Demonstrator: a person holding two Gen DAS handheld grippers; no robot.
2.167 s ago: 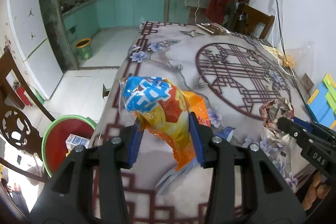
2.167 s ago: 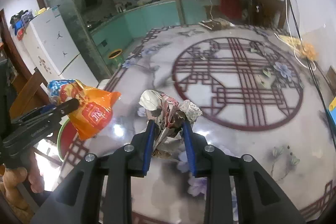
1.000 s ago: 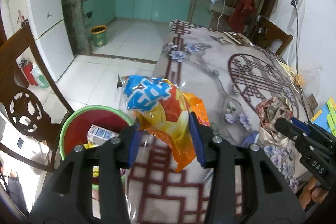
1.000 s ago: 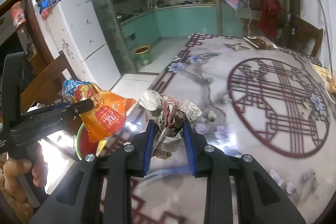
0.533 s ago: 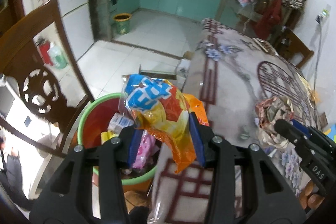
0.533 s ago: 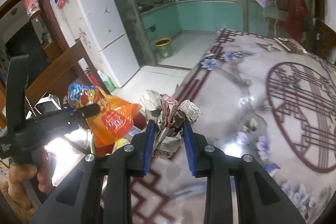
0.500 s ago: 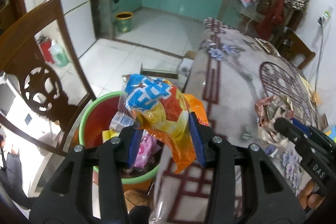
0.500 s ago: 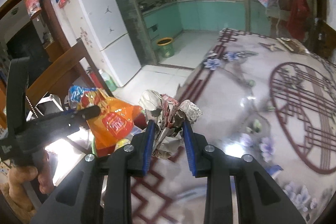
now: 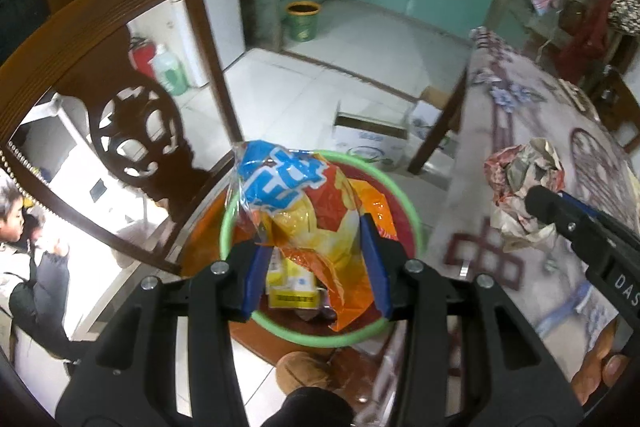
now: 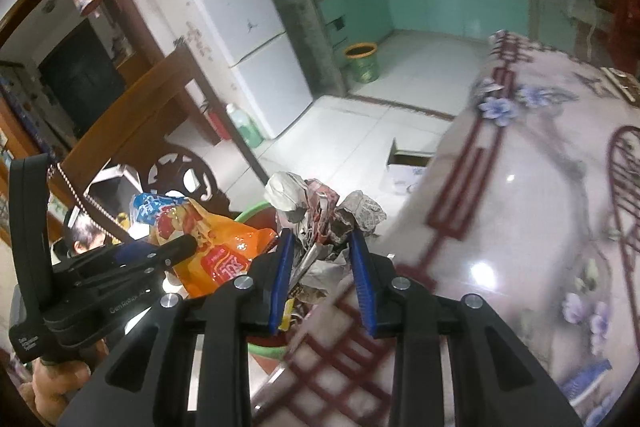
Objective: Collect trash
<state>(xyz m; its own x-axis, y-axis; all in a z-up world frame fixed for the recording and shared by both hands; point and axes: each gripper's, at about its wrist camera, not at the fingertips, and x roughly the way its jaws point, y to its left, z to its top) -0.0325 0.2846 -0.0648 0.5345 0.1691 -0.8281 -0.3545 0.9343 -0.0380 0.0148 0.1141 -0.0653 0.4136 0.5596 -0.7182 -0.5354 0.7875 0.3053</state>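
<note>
Beside a carved wooden chair (image 9: 132, 115), the left gripper (image 9: 316, 267) pinches a glossy snack bag (image 9: 296, 203) above the green-rimmed bin (image 9: 320, 339), while the right gripper (image 10: 322, 275) clamps crumpled newspaper (image 10: 320, 211).

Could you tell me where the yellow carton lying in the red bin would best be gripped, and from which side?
Probably from straight above, across the yellow carton's narrow sides. It lies flat among the trash in the green-rimmed bin, whose wall blocks any sideways approach. The snack bag in the left tongs hangs over it and must go first.
</note>
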